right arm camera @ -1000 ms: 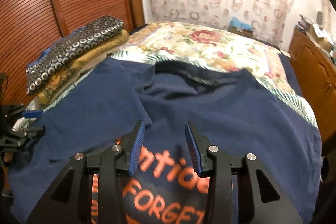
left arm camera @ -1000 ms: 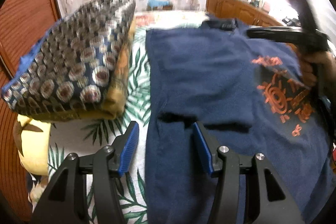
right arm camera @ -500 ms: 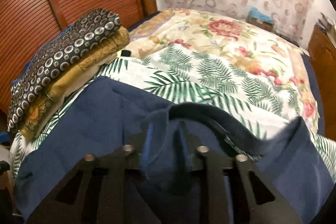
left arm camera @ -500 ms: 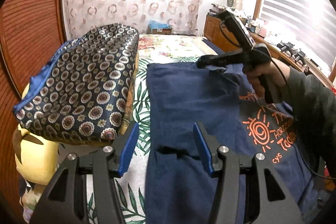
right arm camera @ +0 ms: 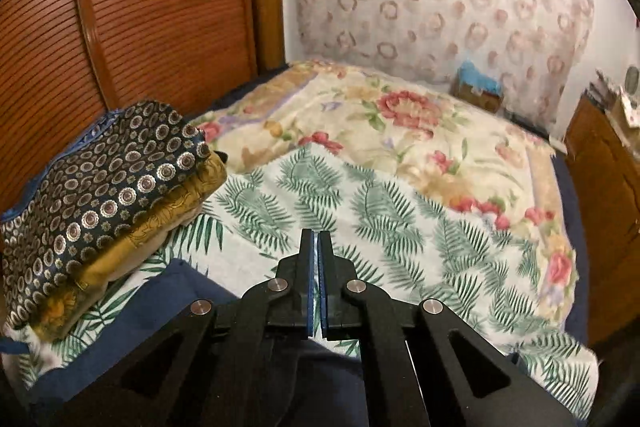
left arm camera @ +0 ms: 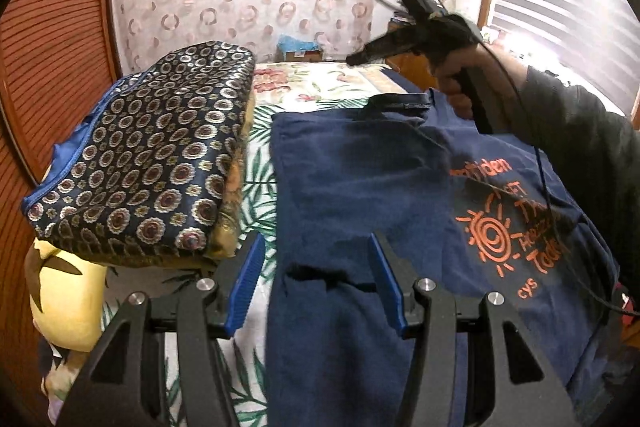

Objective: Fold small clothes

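A navy T-shirt (left arm camera: pixel 360 179) with an orange sun print lies on the bed, its left side folded inward. My left gripper (left arm camera: pixel 316 267) is open, hovering just above the shirt's lower left part, holding nothing. My right gripper (right arm camera: pixel 319 239) is shut with nothing between its pads, raised above the shirt's collar end; it also shows in the left wrist view (left arm camera: pixel 360 57), held up in the air. In the right wrist view only the shirt's edge (right arm camera: pixel 160 291) shows at the lower left.
A stack of folded clothes (left arm camera: pixel 152 163), patterned navy on top and gold below, sits left of the shirt, also in the right wrist view (right arm camera: pixel 96 203). A yellow cushion (left arm camera: pixel 60 291) lies beneath it. A wooden cabinet (right arm camera: pixel 600 187) stands right of the bed.
My right gripper closed, lifted off the shirt near the collar and rose upward. The left gripper stayed open over the shirt's lower left.
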`<state>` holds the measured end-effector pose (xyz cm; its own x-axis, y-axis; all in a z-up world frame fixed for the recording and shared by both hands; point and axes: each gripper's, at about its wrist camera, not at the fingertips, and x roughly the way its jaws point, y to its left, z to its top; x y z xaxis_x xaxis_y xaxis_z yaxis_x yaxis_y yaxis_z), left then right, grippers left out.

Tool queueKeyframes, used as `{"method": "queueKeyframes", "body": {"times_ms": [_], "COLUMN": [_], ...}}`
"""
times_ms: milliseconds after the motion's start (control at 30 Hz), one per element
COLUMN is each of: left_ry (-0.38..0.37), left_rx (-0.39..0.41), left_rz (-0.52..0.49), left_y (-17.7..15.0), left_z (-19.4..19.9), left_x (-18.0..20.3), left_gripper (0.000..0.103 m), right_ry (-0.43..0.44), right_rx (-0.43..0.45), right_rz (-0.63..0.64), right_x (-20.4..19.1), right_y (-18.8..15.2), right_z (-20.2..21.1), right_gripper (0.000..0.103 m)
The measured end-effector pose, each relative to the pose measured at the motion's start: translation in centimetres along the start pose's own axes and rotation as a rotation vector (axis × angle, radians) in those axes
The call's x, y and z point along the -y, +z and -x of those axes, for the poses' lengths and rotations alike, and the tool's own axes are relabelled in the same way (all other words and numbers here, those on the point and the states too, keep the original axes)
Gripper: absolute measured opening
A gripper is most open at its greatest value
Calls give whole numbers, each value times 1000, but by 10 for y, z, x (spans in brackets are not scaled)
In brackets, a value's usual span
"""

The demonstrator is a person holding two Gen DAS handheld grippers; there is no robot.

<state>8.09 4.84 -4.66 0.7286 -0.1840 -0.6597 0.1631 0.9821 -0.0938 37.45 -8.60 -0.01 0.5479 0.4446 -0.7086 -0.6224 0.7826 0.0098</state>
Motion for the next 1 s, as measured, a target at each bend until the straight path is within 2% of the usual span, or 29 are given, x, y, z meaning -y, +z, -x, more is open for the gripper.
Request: {"method": "queueKeyframes", "body": {"times_ms": [33,100,167,300,367,433,500,533,567,600,700,833,1000], "left_ry": [-6,-4,-2,-18,-21,-17,-11,-10,-8,-5,-1,0,5], "left_rx": [-1,0,-4,-13,-19,-30,-39,-43,-49,-53,-64,-73,-93], "left_rz": [-3,-15,-20,-10,-10,-5,0,2,4,6,9,3,-10], "left_y": [0,0,0,-1,-1,-3,-5,-6,-7,-8,-11,-13,-13], "left_z": [0,-2,-6,-11,-14,-17,-20,-21,-23,-24,-28,-31,-34], "left_x": [1,4,6,7,7,6,3,2,0,0,-3,-1,1], "left_gripper": [53,53,53,53,53,53,53,53,53,53,53,53,53], "right_ry": [-11,-29,-3,24,55,21,44,56,80,97,62,36,4], "right_rx": [-17,-46,-57,-94,-124,-153,-156,-145,-145,-144,-97,-19,11], "right_rz": [3,33,41,28,13,17,-1,-2,0,13,59,48,76], "right_x": [-1,-5,-7,-7,-6,-8,-7,-7,-8,-11,-17,-12,-14], "right_y": [-4,-20,-38,-71,-80,-85,-87,-86,-84,-83,-72,-39,-5], "right_z": [-1,3,10,16,11,3,-3,-4,-4,-5,1,11,1], "right_gripper": [4,21,28,28,28,28,28,25,3,1,0,0,0]}}
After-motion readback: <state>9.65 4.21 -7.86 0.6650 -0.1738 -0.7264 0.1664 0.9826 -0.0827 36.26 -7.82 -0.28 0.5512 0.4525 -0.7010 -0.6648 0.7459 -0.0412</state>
